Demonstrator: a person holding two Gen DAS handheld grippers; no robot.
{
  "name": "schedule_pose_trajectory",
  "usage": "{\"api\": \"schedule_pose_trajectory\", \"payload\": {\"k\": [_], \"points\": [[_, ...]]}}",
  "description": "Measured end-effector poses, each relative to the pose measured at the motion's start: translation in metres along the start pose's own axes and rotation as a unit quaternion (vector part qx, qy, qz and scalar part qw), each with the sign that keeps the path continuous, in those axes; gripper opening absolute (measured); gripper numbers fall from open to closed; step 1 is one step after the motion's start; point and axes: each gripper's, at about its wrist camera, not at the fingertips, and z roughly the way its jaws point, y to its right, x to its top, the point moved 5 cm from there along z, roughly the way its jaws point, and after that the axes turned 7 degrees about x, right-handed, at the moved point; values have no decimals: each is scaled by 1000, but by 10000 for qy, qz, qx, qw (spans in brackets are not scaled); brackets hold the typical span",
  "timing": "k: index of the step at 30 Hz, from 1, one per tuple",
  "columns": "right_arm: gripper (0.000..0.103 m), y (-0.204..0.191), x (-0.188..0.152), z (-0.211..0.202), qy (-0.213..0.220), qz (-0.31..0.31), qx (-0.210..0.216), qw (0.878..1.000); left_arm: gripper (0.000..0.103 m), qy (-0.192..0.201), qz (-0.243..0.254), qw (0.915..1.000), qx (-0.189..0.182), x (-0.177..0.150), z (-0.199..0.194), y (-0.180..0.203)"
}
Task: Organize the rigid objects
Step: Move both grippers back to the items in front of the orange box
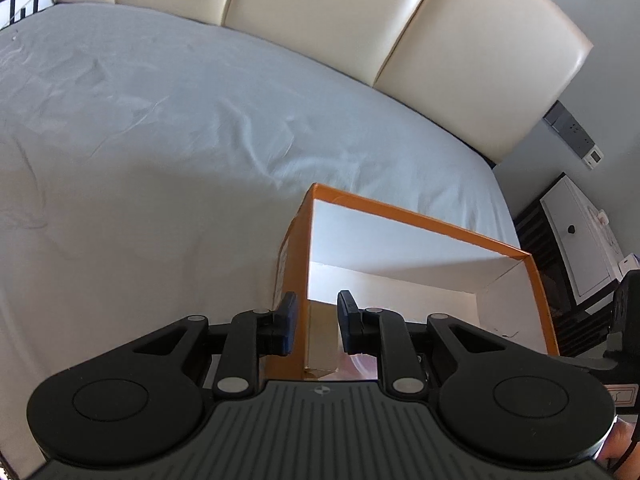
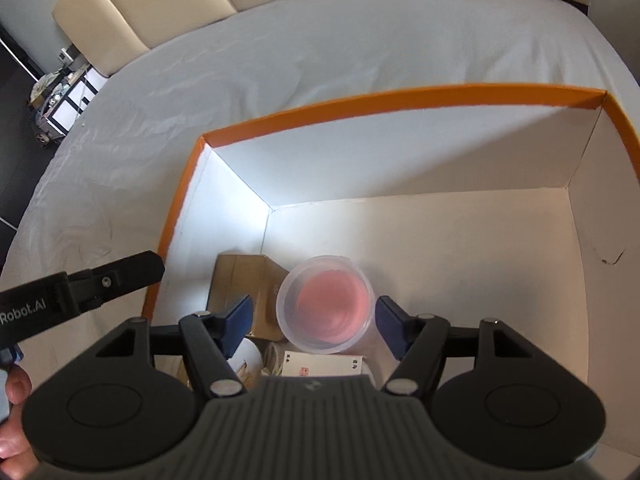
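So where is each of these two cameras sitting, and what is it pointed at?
Left wrist: on the left gripper, facing the orange box wall and bed; fingers straddle the wall.
Right wrist: on the right gripper, looking down into the box at a plastic cup; a hand shows.
Shared: box, bed, headboard.

An open box point(image 2: 400, 98) with orange outer walls and white inner walls sits on the bed, its top rim uncovered. In the near left corner of its floor lies a small brown cardboard carton point(image 2: 244, 280). Touching the carton's right side stands a clear plastic cup point(image 2: 326, 304), upright, mouth up, with a pink bottom. Just nearer than the cup lie a white card with small print point(image 2: 324, 364) and a white rounded container point(image 2: 250, 360), both partly hidden.
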Motion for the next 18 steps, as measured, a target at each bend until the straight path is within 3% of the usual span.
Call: {"api": "schedule_pose_trajectory", "payload": {"k": [6, 9, 13, 18], "points": [[66, -4, -22, -63, 762, -438, 328, 9956, 23, 356, 365, 9985, -187, -22, -44, 24], [63, 0, -42, -91, 1036, -457, 418, 9927, 23, 285, 444, 9983, -258, -42, -58, 34], [58, 14, -78, -123, 1270, -287, 474, 9904, 23, -95, 422, 9986, -298, -76, -58, 42], [55, 41, -129, -134, 1206, 205, 408, 9916, 23, -987, 75, 9947, -284, -120, -28, 43]]}}
